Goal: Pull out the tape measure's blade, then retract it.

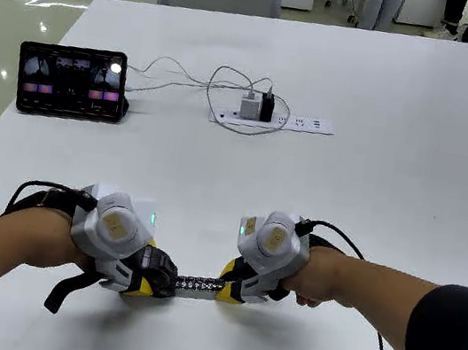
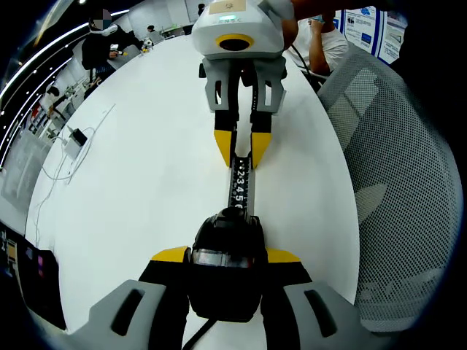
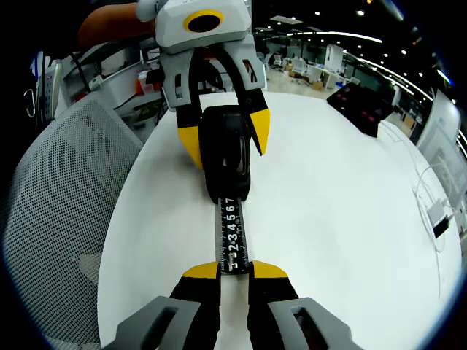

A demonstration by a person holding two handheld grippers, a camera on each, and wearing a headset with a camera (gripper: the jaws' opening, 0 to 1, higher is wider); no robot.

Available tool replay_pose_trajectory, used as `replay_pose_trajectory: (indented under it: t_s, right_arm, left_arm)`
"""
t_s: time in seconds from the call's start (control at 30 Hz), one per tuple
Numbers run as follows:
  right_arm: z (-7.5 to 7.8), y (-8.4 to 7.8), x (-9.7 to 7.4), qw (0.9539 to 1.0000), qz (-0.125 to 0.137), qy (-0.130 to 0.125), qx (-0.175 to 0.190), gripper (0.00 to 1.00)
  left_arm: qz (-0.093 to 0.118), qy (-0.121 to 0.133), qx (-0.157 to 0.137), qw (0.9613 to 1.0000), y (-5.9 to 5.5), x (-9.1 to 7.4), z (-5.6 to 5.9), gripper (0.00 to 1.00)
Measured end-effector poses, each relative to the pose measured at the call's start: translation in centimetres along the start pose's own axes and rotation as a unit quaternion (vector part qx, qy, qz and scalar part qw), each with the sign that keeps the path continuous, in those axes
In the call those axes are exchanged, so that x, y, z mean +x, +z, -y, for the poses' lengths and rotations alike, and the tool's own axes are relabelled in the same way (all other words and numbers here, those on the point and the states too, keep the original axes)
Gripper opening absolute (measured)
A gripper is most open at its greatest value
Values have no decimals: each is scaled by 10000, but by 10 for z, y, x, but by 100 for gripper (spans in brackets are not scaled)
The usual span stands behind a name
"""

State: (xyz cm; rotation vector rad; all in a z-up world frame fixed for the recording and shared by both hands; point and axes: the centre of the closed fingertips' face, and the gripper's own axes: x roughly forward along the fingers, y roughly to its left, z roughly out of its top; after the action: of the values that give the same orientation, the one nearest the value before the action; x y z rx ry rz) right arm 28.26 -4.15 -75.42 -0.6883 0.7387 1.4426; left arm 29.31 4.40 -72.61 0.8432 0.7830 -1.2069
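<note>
A black tape measure case (image 2: 228, 255) sits between my left gripper's (image 2: 226, 255) yellow-tipped fingers, which are shut on it; the same case (image 3: 226, 149) faces me in the right gripper view, held just above the white table. A short length of black blade (image 3: 231, 237) with white numbers runs out of the case. My right gripper (image 3: 235, 271) is shut on the blade's free end. In the head view the case (image 1: 157, 272) is at lower left, the blade (image 1: 196, 285) spans the gap, and the right gripper (image 1: 228, 293) holds its tip.
A tablet (image 1: 72, 81) stands at the table's far left. A white power strip (image 1: 270, 119) with chargers and looping cables lies at the far middle. A grey mesh chair (image 2: 398, 182) is beside the near table edge (image 2: 343, 168).
</note>
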Motion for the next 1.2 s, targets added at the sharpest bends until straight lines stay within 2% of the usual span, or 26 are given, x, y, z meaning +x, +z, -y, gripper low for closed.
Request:
replay_pose_trajectory:
  t_s: [1.2]
  right_arm:
    - [1,-18,-15,9999,-79,5,125,10]
  left_arm:
    - [0,-10,1,10000,0,1,0,32]
